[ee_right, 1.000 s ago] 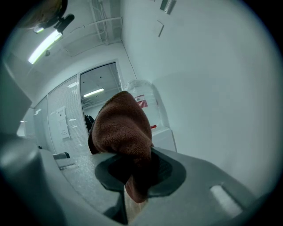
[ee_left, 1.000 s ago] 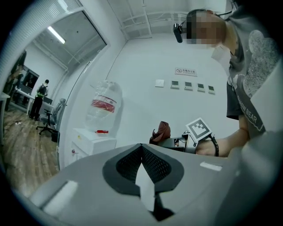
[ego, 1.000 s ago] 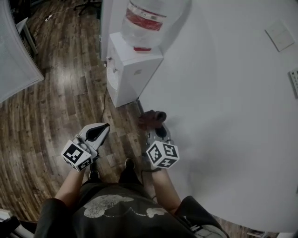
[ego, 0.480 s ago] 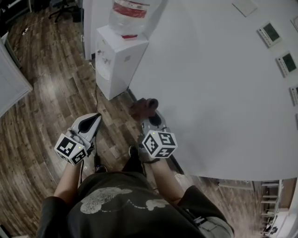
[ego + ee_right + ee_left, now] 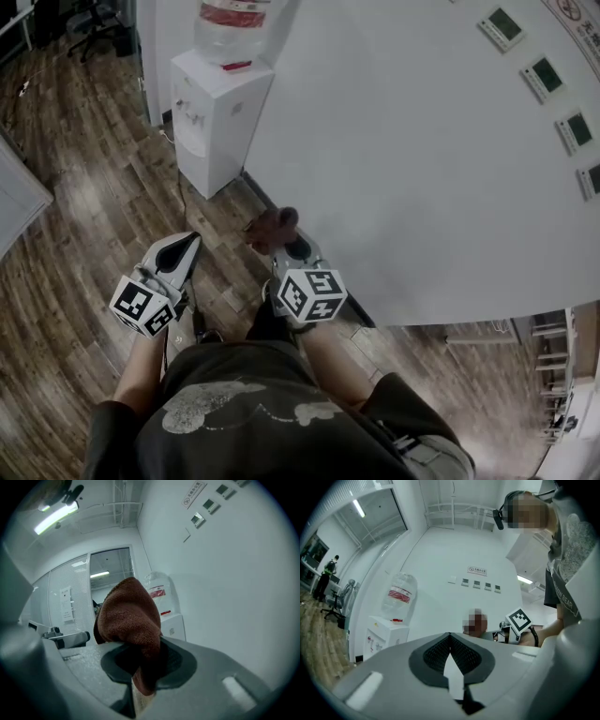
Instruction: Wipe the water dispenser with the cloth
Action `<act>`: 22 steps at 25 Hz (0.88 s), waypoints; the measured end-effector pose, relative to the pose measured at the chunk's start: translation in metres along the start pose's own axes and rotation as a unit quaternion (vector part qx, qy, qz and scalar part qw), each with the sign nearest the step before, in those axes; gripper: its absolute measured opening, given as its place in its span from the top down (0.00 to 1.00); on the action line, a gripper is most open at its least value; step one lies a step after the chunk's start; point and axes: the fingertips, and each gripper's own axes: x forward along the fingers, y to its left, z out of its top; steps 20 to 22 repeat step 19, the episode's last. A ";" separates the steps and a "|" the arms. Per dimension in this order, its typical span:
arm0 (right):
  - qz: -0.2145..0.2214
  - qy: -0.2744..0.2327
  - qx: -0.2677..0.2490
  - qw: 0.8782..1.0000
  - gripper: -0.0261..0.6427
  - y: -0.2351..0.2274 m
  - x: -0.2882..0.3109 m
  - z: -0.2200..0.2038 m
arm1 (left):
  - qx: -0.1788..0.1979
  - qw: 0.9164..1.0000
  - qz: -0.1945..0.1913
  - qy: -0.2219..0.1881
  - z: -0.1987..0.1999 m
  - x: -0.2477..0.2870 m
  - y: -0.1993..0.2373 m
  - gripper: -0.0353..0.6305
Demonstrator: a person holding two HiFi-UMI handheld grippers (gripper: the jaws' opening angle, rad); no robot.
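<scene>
Cloth [image 5: 129,616], reddish-brown and bunched, is pinched between the closed jaws of the right hand-held gripper [image 5: 140,670]. Most of its bulk is left standing proud beyond the tips, so that a soft wad rather than hard plastic can be presented to a surface. The left hand-held gripper [image 5: 190,246] is carried just beside it, on its left, with its jaws brought together on nothing; it is judged to be kept free for steadying or support. Both are held low in front of the person, above the wooden floor [image 5: 75,206], and are pointed forward. The water dispenser [image 5: 211,112], a white cabinet topped by an inverted bottle [image 5: 230,19], is seen well ahead of both sets of tips and a little to their left. It is set against the white wall [image 5: 403,169] that runs along the right of the right hand-held gripper. No contact between cloth and dispenser is shown, so wiping is judged not yet begun, and the gap must first be closed
</scene>
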 end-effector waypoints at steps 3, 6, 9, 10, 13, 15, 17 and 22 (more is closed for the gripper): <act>-0.013 0.004 -0.001 1.000 0.87 -0.002 -0.006 -0.003 | -0.010 1.000 -0.009 0.005 -0.004 -0.003 -0.005 0.92; -0.026 0.006 0.003 1.000 0.87 -0.006 -0.009 -0.004 | -0.011 1.000 -0.010 0.008 -0.003 -0.006 -0.002 0.92; -0.026 0.012 0.008 1.000 0.87 -0.007 -0.010 -0.005 | -0.003 1.000 0.002 0.014 0.003 -0.011 0.002 0.92; -0.022 0.013 0.008 1.000 0.87 -0.008 -0.010 -0.005 | -0.003 1.000 0.008 0.014 0.005 -0.012 0.005 0.92; -0.013 0.017 0.011 1.000 0.87 -0.010 -0.004 -0.005 | -0.006 1.000 0.026 0.016 0.007 -0.015 0.013 0.92; -0.010 0.020 0.017 1.000 0.87 -0.014 0.001 -0.005 | -0.007 0.999 0.034 0.016 0.008 -0.015 0.014 0.92; -0.008 0.018 0.021 1.000 0.87 -0.017 0.006 -0.002 | -0.003 0.999 0.032 0.017 0.011 -0.013 0.011 0.92; -0.006 0.015 0.024 1.000 0.87 -0.018 0.012 0.000 | 0.003 0.999 0.028 0.018 0.013 -0.011 0.008 0.92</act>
